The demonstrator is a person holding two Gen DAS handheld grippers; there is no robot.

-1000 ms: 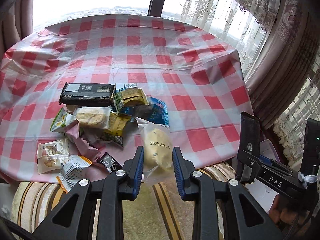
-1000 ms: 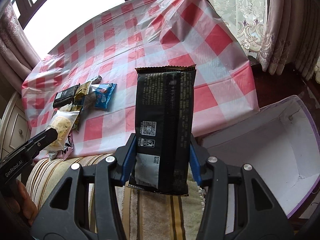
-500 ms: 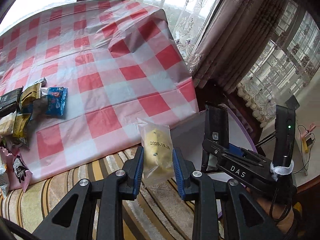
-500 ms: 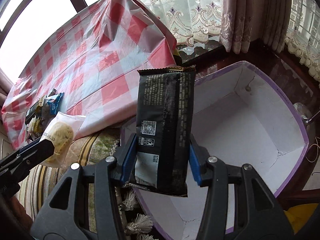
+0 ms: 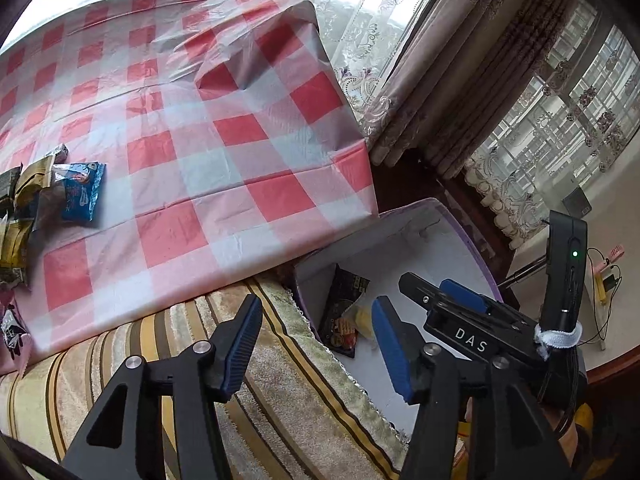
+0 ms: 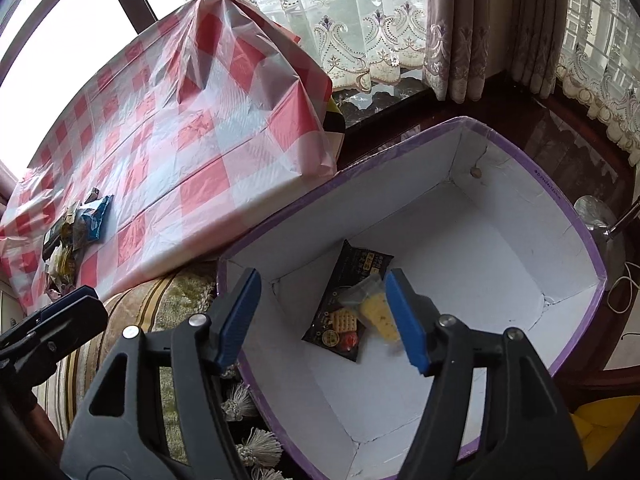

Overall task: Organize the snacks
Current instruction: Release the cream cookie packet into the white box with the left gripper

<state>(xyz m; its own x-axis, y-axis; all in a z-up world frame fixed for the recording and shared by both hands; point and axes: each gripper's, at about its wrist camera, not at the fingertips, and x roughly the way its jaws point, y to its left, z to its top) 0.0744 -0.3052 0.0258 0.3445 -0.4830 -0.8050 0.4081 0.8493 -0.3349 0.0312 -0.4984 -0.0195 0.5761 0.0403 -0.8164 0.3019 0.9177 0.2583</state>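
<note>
Checked tablecloth (image 5: 208, 152) spans the table, purple-rimmed white box (image 6: 568, 216) sits below its edge, and in the box lie the black cracker packet (image 6: 340, 312) and the clear bag of yellow snack (image 6: 376, 308), overlapping at the near corner. Both left gripper (image 5: 316, 344) and right gripper (image 6: 324, 320) gape wide and empty over the box; judgement: lift each straight up clear of the rim before returning to the snack pile (image 5: 44, 196). Right wrist view shows the whole box interior, while the left shows only its near corner but gives the pile larger and the right tool's body.
</note>
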